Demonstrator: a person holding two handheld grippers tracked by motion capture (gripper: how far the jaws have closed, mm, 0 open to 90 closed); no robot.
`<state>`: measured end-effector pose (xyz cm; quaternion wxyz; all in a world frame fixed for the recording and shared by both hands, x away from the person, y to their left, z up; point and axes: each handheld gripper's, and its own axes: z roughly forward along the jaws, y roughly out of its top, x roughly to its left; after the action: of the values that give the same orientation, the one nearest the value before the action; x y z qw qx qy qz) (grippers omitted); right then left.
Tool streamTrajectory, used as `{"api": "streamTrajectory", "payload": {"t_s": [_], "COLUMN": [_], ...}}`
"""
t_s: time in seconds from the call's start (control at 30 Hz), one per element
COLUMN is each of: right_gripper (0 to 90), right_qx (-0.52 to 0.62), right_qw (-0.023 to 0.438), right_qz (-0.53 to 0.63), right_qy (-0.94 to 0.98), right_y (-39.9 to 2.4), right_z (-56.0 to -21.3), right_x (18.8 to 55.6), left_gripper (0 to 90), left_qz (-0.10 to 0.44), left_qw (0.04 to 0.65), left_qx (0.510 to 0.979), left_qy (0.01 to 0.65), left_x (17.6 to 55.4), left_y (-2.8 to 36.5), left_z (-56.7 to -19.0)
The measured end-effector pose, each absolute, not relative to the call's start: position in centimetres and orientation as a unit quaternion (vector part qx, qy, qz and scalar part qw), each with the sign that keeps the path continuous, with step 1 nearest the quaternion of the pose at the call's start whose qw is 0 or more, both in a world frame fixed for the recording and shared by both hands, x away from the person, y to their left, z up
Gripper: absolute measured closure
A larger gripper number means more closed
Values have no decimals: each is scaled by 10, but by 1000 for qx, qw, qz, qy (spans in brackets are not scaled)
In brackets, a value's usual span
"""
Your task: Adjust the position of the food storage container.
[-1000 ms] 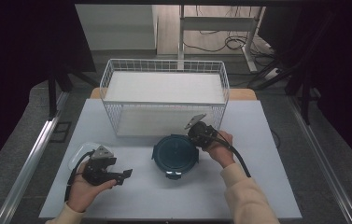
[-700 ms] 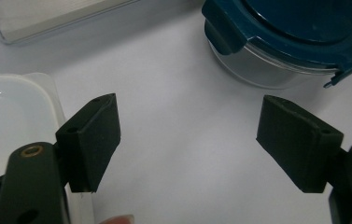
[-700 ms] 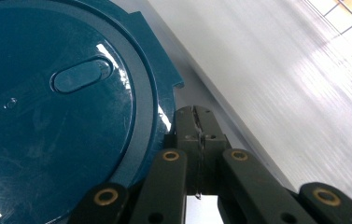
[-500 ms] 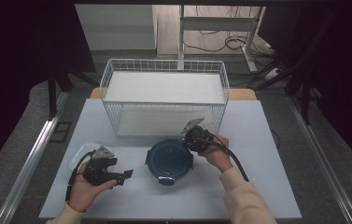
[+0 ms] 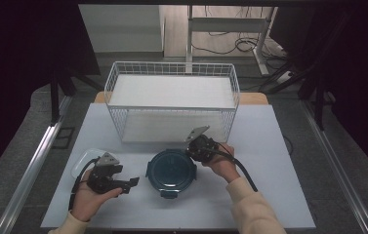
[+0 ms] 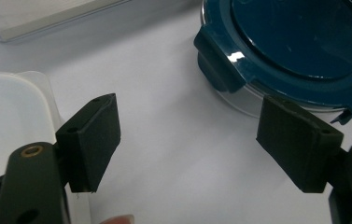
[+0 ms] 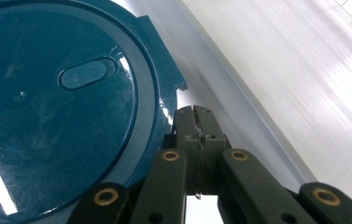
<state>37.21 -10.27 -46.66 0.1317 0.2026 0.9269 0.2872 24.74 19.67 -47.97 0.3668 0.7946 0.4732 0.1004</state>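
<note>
**Q:** Dim room, pale bench (image 5: 279, 146) — where do the tools sit?

**A:** Right hand-held gripper (image 5: 197, 148) has its jaws pressed together at the far-right rim of the round container with a teal lid (image 5: 170, 169), apparently pinching a lid tab. Left hand-held gripper (image 5: 132, 182), jaws spread and empty, rests near the bench's front-left, pointing right at the container just beside it.

**Q:** Anything else?

**A:** A wire basket (image 5: 172, 105) stands behind; a clear tray (image 5: 81, 161) lies under the left hand.

**Q:** What changed?

**A:** The container has slid left, toward the left tool.
</note>
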Motion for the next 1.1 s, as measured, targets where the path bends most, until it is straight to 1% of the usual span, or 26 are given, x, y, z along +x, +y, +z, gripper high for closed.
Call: {"api": "streamTrajectory", "payload": {"t_s": [0.37,0.43,0.47,0.5,0.53,0.6,0.63,0.7,0.77,0.8,0.83,0.87,0.9,0.93,1.0,1.03,1.1], "right_gripper": [898,897,897,897,897,897,895,895,823,750,636,496,496,398,287,287,247], "right_qx": [196,217,217,224,238,246,258,268,300,310,323,337,337,354,375,375,378], "right_qw": [127,142,142,150,151,152,157,154,141,139,137,137,137,133,111,111,106], "right_qz": [293,294,294,297,318,326,341,350,378,385,391,398,398,403,424,424,424], "right_qy": [927,920,920,916,905,900,890,884,865,858,851,842,842,833,817,817,816], "right_y": [-97,-101,-101,-104,-115,-121,-133,-140,-159,-165,-170,-175,-175,-178,-189,-189,-194], "right_z": [-467,-461,-461,-458,-452,-449,-444,-443,-440,-440,-441,-442,-442,-442,-448,-448,-452], "right_x": [372,368,368,366,360,356,347,343,329,325,321,318,318,314,305,305,301], "left_gripper": [212,212,211,211,211,211,210,210,210,210,209,209,209,209,209,208,208], "left_qz": [102,103,103,103,103,103,104,104,104,106,106,107,107,107,107,107,108], "left_qw": [368,371,371,371,372,373,373,375,377,378,378,379,380,379,380,380,380], "left_qx": [795,793,793,793,792,792,792,791,790,790,790,789,789,788,786,786,785], "left_qy": [472,473,473,473,472,472,472,472,472,471,471,471,472,473,477,477,478], "left_x": [247,246,246,246,245,245,245,244,244,244,244,244,244,244,244,244,243], "left_y": [197,198,198,198,198,198,198,197,197,197,197,197,197,197,198,198,197], "left_z": [-479,-477,-477,-477,-477,-476,-476,-475,-474,-473,-473,-472,-472,-472,-472,-472,-473]}}
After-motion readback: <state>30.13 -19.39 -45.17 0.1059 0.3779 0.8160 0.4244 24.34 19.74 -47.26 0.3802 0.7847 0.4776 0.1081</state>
